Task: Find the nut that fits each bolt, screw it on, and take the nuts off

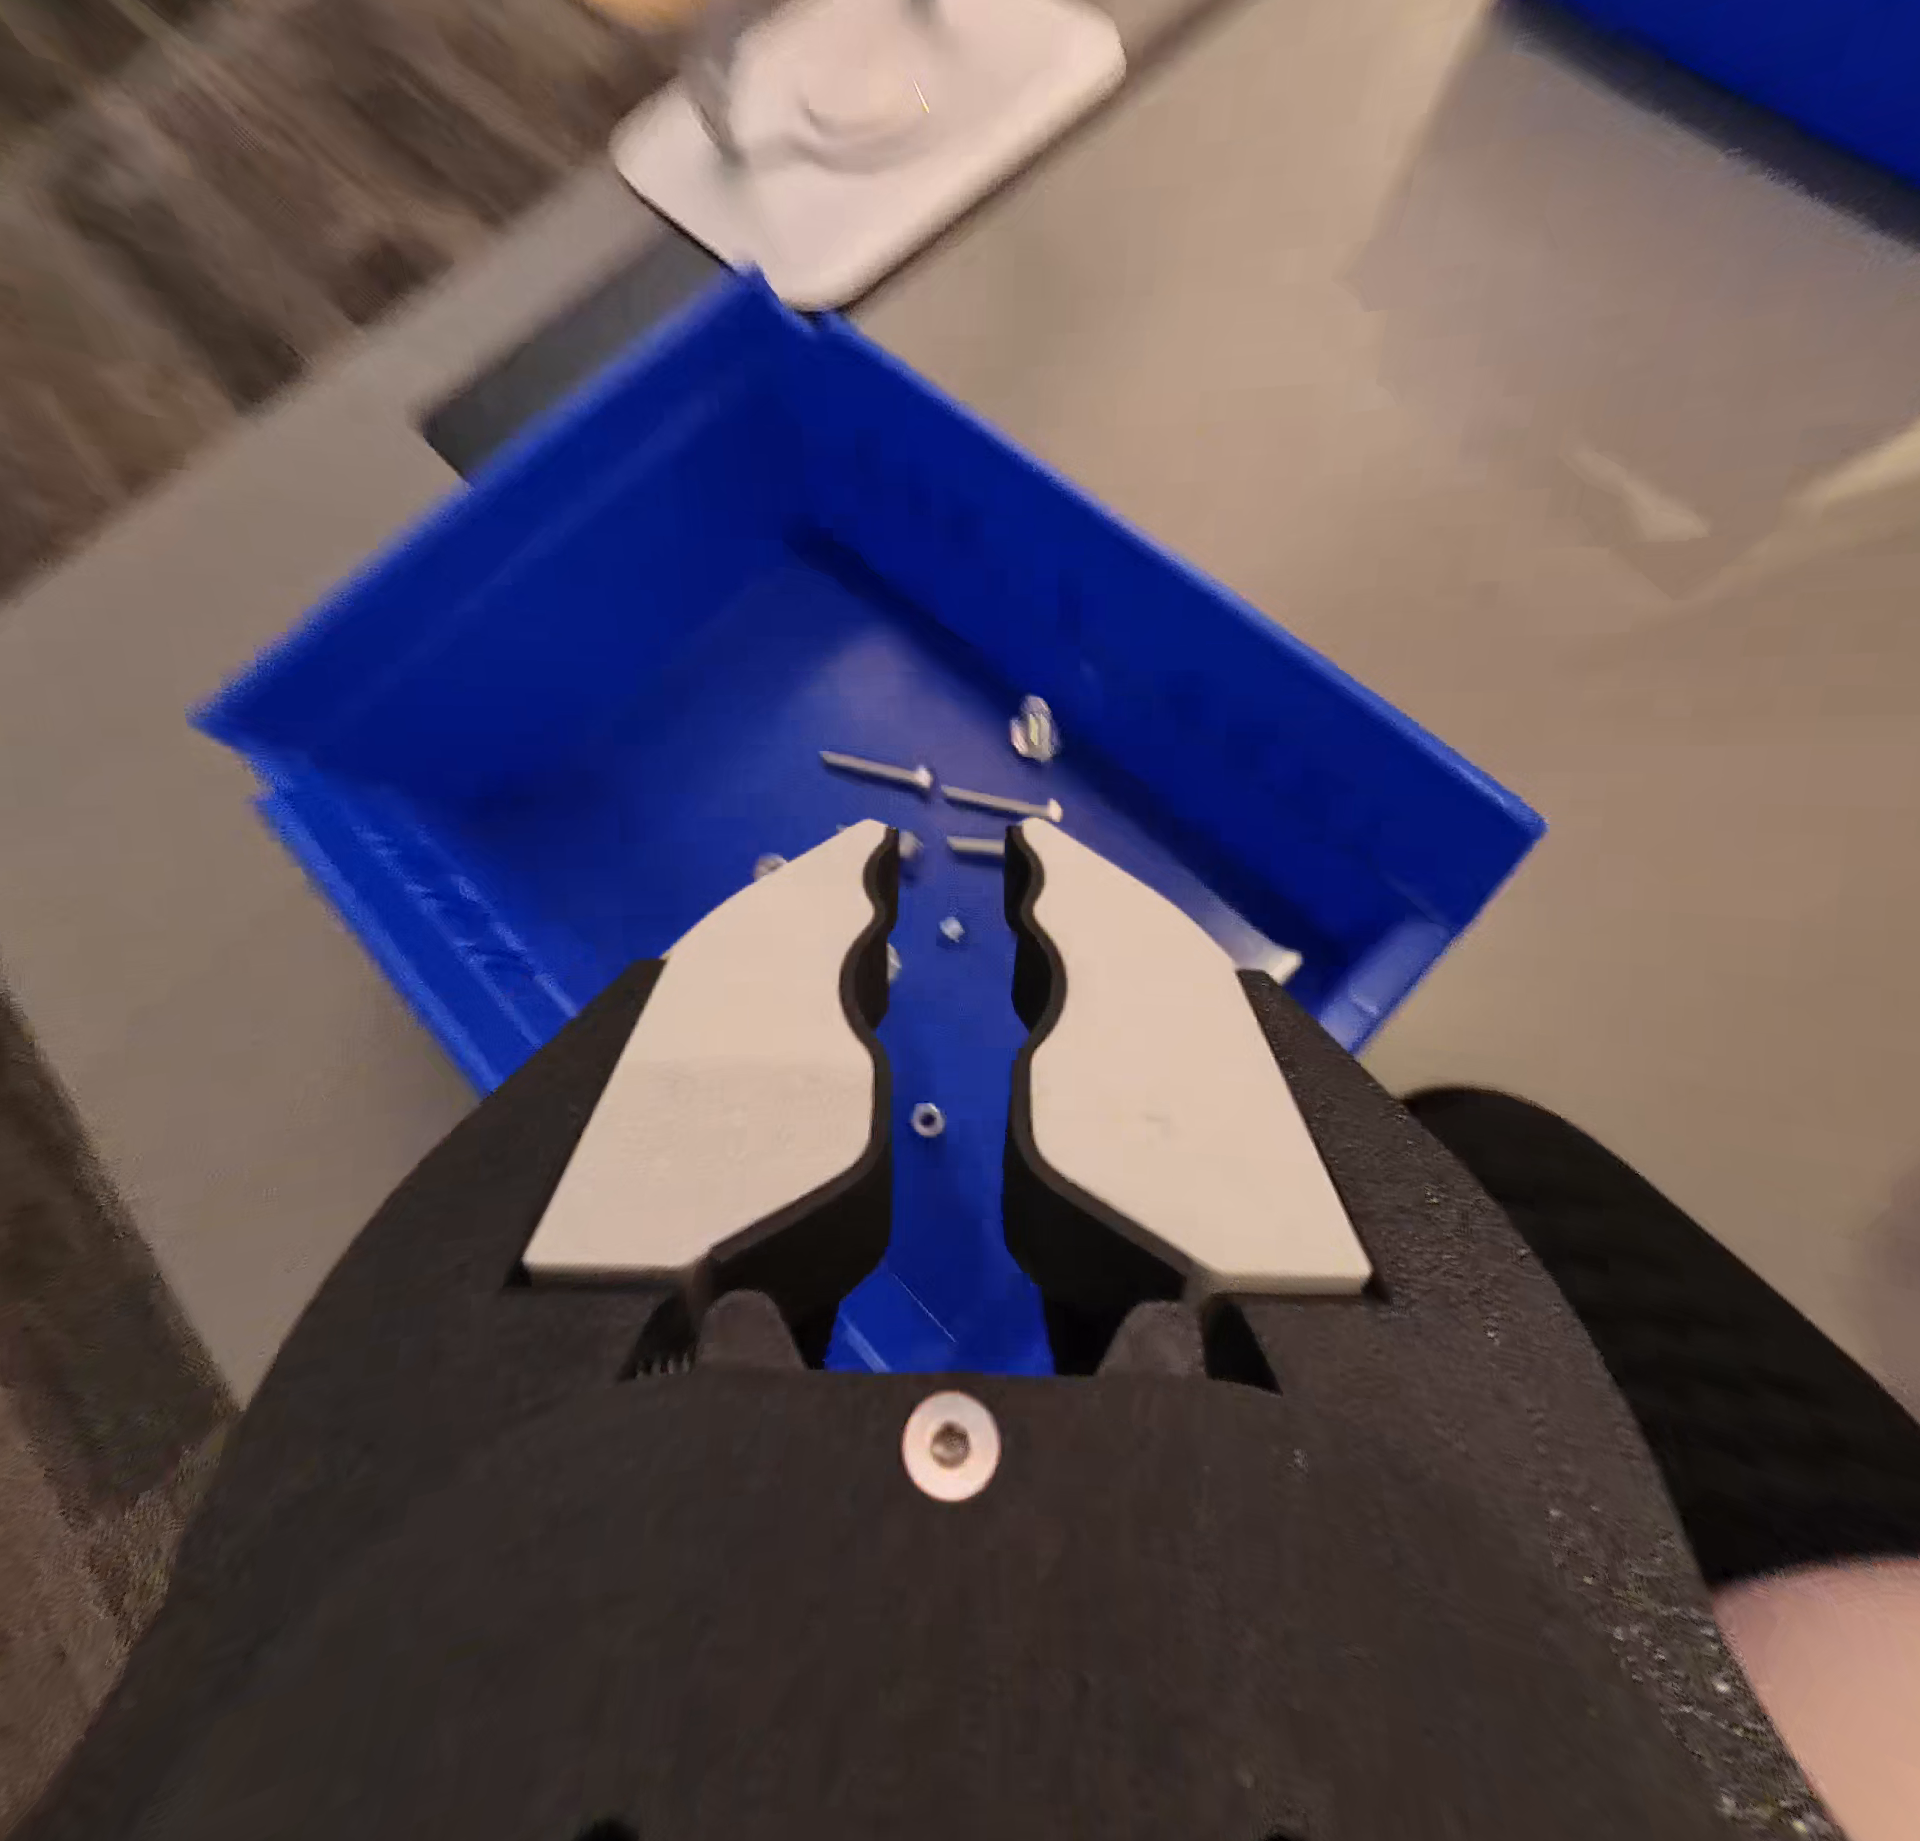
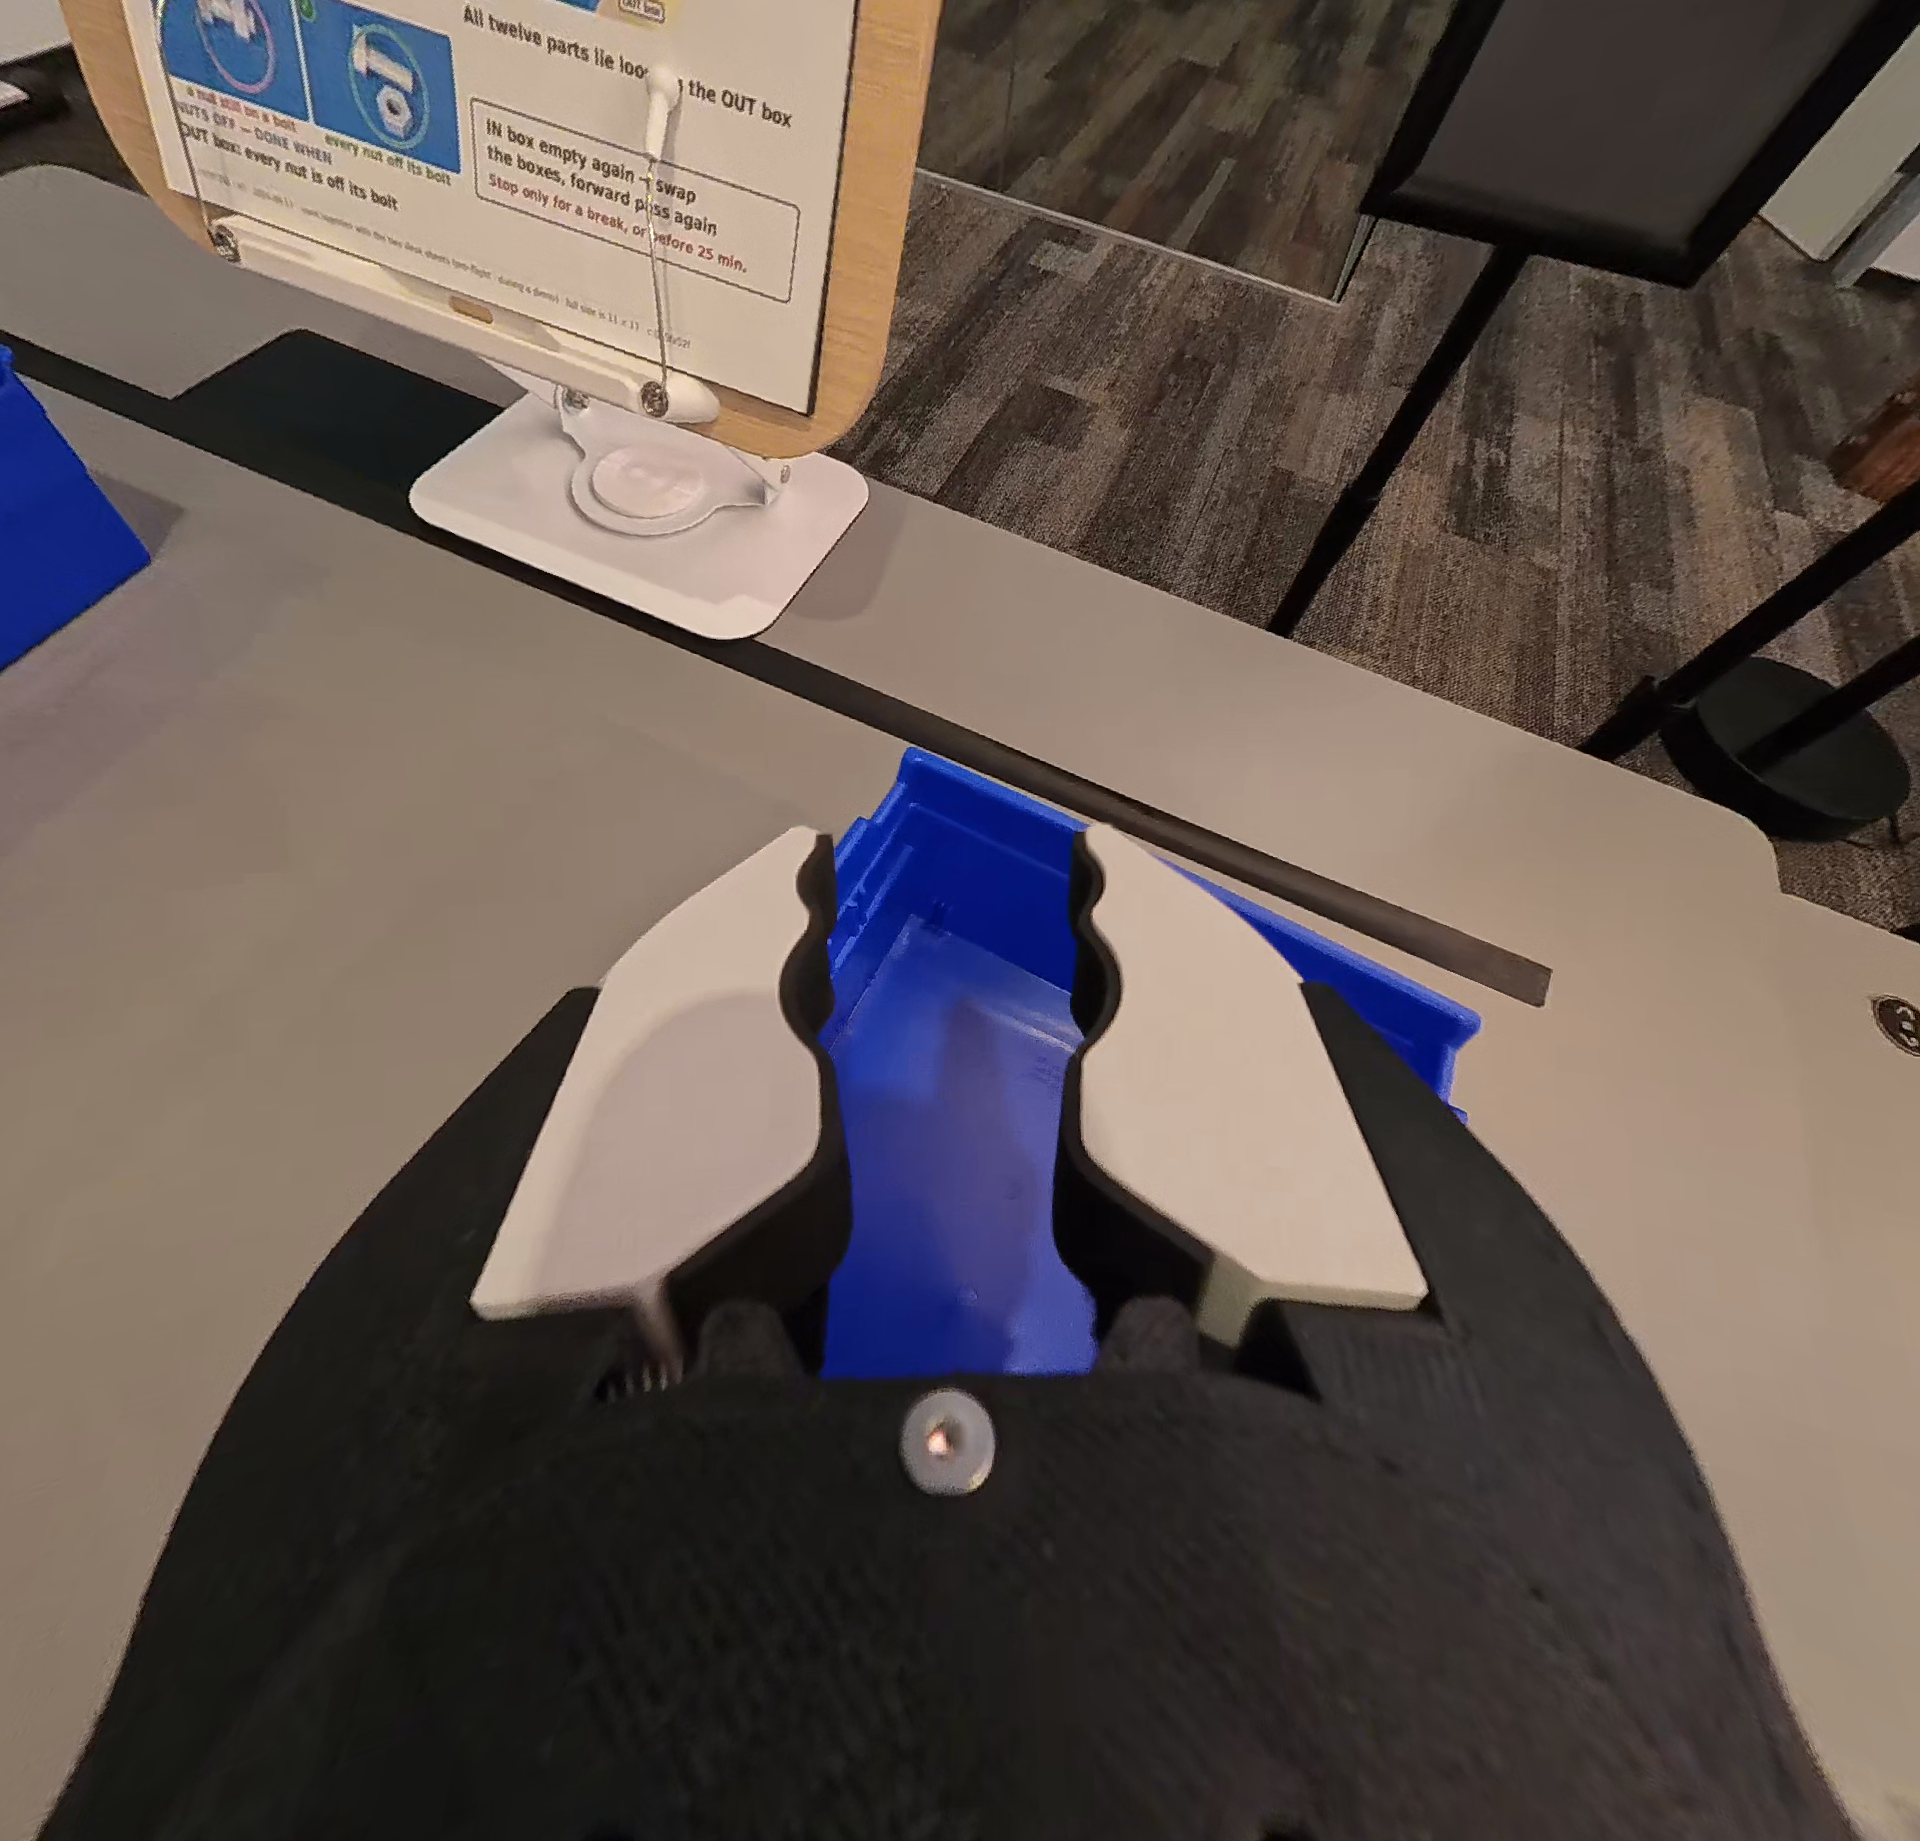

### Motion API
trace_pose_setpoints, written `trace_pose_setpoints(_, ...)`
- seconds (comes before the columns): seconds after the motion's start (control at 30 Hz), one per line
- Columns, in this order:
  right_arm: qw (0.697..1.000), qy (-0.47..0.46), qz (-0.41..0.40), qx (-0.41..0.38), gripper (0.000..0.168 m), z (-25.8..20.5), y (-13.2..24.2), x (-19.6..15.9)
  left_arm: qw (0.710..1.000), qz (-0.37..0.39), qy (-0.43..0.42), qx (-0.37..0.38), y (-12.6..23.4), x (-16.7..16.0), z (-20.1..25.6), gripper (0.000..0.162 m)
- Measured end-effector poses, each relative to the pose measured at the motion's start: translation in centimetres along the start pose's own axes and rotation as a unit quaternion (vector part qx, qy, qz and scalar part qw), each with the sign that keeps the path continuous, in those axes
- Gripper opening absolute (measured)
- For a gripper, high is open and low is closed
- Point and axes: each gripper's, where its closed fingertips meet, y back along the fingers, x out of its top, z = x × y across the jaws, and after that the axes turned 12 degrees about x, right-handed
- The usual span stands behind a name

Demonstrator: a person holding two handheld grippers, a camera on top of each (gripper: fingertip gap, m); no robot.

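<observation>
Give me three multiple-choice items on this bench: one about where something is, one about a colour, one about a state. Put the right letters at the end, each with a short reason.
1. Where do the loose bolts and nuts lie?
A. On the bare table
B. On the floor of the blue bin under the left tongs
C. On the white stand base

2. What colour is the bin under the right tongs?
A. Blue
B. Red
C. Grey

3. How do the left tongs stand?
A. Shut on a bolt
B. Shut on a nut
C. Open, holding nothing

Answers:
1 B: the left wrist view shows the metal parts scattered inside the blue bin, a small nut between the fingers.
2 A: blue plastic shows between the right tongs.
3 C: a clear gap runs between the fingers, with only the bin floor behind it.
</observation>
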Motion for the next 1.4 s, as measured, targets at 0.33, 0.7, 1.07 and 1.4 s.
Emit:
trace_pose_setpoints(0.33, 1.0, 0.015, -0.025, 0.012, 0.044, -1.0, -0.7, -0.5, 0.97, -0.213, -0.09, -0.079, -5.9, -5.6, 4.9, 0.023)
trace_pose_setpoints(0.7, 0.999, 0.012, -0.037, 0.019, 0.044, -1.0, -1.2, -0.9, 0.949, -0.28, -0.114, -0.088, -8.0, -8.5, 5.1, 0.017)
trace_pose_setpoints(1.07, 0.999, 0.011, -0.048, 0.02, 0.044, -1.0, -1.4, -1.3, 0.945, -0.287, -0.133, -0.085, -8.7, -9.1, 4.9, 0.01)
trace_pose_setpoints(1.4, 0.998, 0.035, -0.056, 0.022, 0.044, -2.1, -1.6, -0.9, 0.989, -0.002, -0.148, -0.012, -3.8, 3.3, 4.6, 0.01)
